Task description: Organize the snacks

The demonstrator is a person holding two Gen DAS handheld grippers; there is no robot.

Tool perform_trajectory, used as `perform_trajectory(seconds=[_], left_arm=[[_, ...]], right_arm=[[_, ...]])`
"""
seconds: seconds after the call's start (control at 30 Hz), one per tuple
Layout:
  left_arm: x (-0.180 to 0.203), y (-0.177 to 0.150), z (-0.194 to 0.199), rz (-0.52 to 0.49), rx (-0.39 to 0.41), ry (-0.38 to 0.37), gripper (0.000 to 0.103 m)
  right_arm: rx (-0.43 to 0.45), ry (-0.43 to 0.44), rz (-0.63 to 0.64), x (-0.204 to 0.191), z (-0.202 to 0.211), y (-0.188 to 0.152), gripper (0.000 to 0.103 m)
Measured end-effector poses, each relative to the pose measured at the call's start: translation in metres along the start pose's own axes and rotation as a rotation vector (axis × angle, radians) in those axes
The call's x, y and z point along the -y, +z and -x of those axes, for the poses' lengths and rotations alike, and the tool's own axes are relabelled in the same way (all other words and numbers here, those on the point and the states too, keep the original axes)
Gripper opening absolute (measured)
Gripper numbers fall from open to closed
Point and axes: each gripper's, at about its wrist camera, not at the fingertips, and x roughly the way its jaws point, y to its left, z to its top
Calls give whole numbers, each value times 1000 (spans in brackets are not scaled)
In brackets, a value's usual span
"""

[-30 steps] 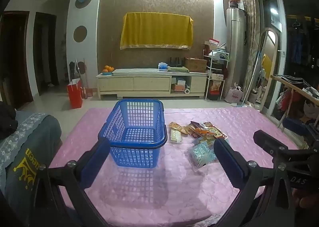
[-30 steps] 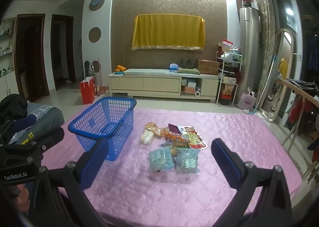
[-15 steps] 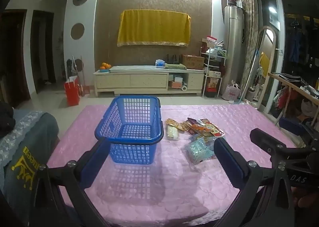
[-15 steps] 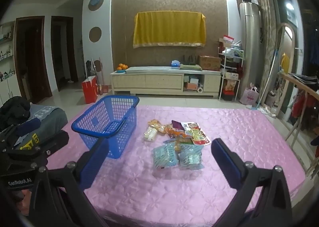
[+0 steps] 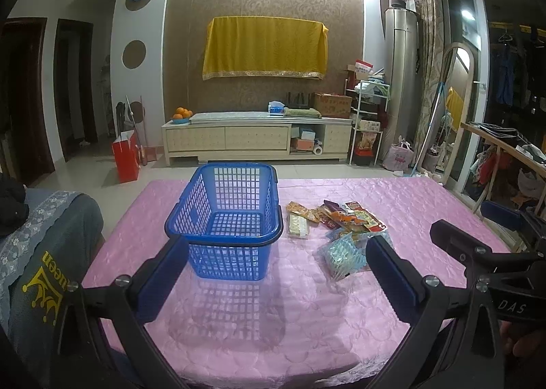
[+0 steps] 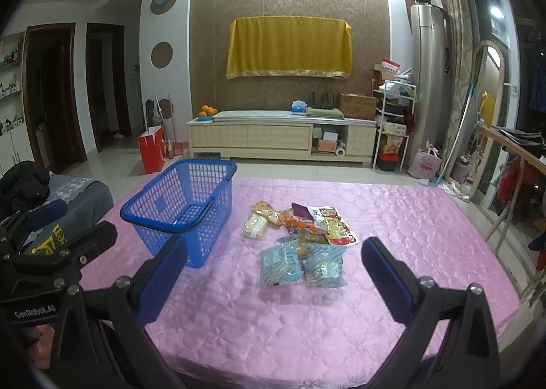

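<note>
Left tool (image 5: pixel 276 269) is spread wide w/ nothing between its blue pads, held above the near edge of the worktop (image 5: pixel 239 320), touching nothing. Right tool (image 6: pixel 273 273) likewise wide open and empty, hovering over the near side; each tool shows at the edge of the other's view. The blue basket (image 5: pixel 225 221) stands upright on the worktop's left half, nothing inside it. Just right of it, apart from it, lies the snack pile (image 6: pixel 300 228): mixed orange, red and yellow packets toward the far side, w/ two pale blue packets (image 6: pixel 300 264) side by side at the near end. Worktop is covered w/ a pink quilted cloth (image 6: pixel 409 235). Room behind: a low cream cabinet (image 5: pixel 256 138) along the patterned wall, oranges (image 5: pixel 182 113) on its left end, a yellow cloth (image 5: pixel 264 47) draped above, a red bag (image 5: pixel 125 160) on the floor at left. A dark cushioned seat (image 5: pixel 44 252) sits at the worktop's left edge.
</note>
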Motion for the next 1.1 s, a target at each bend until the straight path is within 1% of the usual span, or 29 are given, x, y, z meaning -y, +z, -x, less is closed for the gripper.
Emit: perform_trajectory(seconds=[0.63,1.1], left_arm=[[1,1,2,-4,4,4,103],[-3,2,7,7,9,8,103]], right_arm=[[-3,-17,5,-3,0,1,103],[-1,1,5,0,6,2,103]])
